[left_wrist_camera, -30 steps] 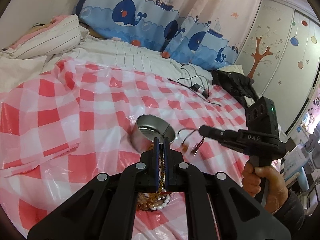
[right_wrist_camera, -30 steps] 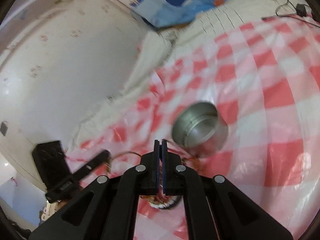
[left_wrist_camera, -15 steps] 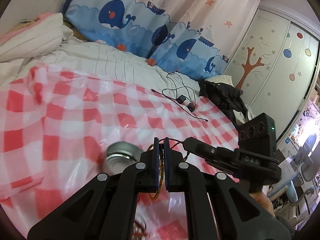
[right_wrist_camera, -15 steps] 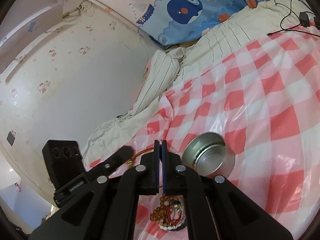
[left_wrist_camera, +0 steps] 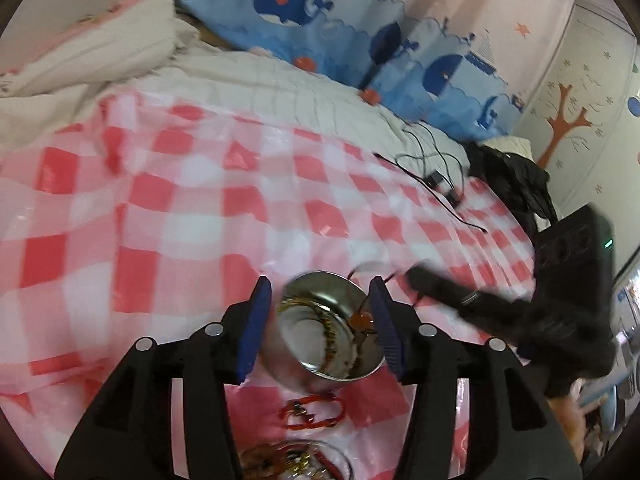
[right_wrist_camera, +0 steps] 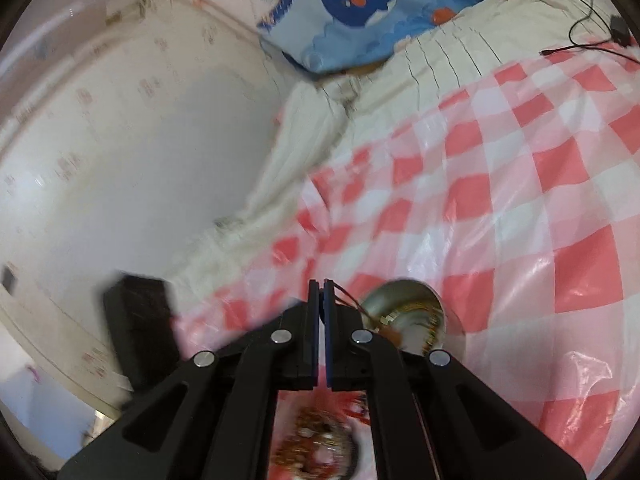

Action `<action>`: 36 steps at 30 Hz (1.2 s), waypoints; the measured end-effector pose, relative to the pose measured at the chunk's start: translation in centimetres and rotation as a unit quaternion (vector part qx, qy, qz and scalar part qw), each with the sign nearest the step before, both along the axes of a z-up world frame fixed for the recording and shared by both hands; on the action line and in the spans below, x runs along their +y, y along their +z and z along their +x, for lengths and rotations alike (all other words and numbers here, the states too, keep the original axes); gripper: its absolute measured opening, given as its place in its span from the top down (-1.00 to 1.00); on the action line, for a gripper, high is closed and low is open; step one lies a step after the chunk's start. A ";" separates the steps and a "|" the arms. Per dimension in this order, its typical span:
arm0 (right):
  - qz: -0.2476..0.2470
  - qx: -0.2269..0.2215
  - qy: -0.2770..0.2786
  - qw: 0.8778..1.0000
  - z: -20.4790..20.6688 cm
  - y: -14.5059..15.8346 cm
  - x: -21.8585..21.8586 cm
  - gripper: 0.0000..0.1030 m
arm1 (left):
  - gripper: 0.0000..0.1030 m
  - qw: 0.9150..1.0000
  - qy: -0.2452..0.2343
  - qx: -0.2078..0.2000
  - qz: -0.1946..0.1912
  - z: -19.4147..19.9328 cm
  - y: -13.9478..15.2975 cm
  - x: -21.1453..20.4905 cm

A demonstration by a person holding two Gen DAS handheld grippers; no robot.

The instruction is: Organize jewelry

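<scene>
A round metal tin [left_wrist_camera: 280,364] stands on the red-and-white checked sheet [left_wrist_camera: 160,240]. A gold bead chain [left_wrist_camera: 332,328] lies coiled inside it. My left gripper [left_wrist_camera: 320,292] hovers just over the tin, its jaws opening, and nothing is pressed between the blue pads. From the right comes my blurred right gripper [left_wrist_camera: 416,278]. In its own view that right gripper [right_wrist_camera: 320,284] is shut on a thin red cord [right_wrist_camera: 346,294], which runs down into the tin [right_wrist_camera: 384,292], where an orange pendant [left_wrist_camera: 360,318] hangs.
A red bracelet [left_wrist_camera: 316,414] lies on the sheet in front of the tin. Nearer still, a glass dish [left_wrist_camera: 340,456] holds a heap of jewelry [right_wrist_camera: 316,448]. Black cables [left_wrist_camera: 436,180] and dark clothing [left_wrist_camera: 516,180] lie at the far right, with white bedding [left_wrist_camera: 100,60] at the far left.
My left gripper was shut on the gold bead chain; its jaws have parted and the chain now lies in the tin. Both grippers have closed in over the tin.
</scene>
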State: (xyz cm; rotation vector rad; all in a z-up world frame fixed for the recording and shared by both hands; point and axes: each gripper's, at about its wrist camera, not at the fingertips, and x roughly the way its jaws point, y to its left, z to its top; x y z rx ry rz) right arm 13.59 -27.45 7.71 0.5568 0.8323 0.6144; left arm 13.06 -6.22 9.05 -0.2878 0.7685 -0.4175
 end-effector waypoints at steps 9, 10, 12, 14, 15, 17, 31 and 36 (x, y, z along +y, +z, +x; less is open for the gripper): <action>-0.030 0.014 -0.019 0.999 -2.3 -0.5 -0.9 0.22 | -0.01 0.997 -0.042 -0.018 0.057 -3.9 2.6 2.0; -0.036 0.014 -0.024 0.999 -3.3 -0.2 -1.2 0.22 | -0.02 0.997 -0.051 -0.016 0.058 -4.3 2.7 2.2; -0.046 0.017 -0.026 0.998 -4.9 0.0 -1.6 0.19 | -0.04 0.995 -0.077 -0.009 0.068 -5.2 2.4 2.4; -0.074 0.030 -0.022 0.997 -6.2 -0.6 -1.1 0.19 | -0.04 0.991 -0.100 0.000 0.090 -5.8 1.8 2.2; -0.083 0.034 -0.019 0.996 -6.5 -0.9 -0.9 0.18 | -0.04 0.989 -0.110 0.005 0.101 -6.0 1.3 2.2; -0.108 0.049 -0.005 0.993 -6.7 -2.2 0.4 0.18 | -0.04 0.986 -0.125 0.020 0.112 -6.2 0.1 2.3; -0.272 0.027 0.009 0.962 -4.9 -5.8 6.4 0.38 | -0.10 0.973 -0.174 0.036 0.147 -7.1 -1.5 2.0; -0.285 0.025 0.025 0.958 -5.1 -5.5 6.1 0.85 | -0.11 0.954 -0.216 -0.007 0.208 -8.6 -1.7 -0.9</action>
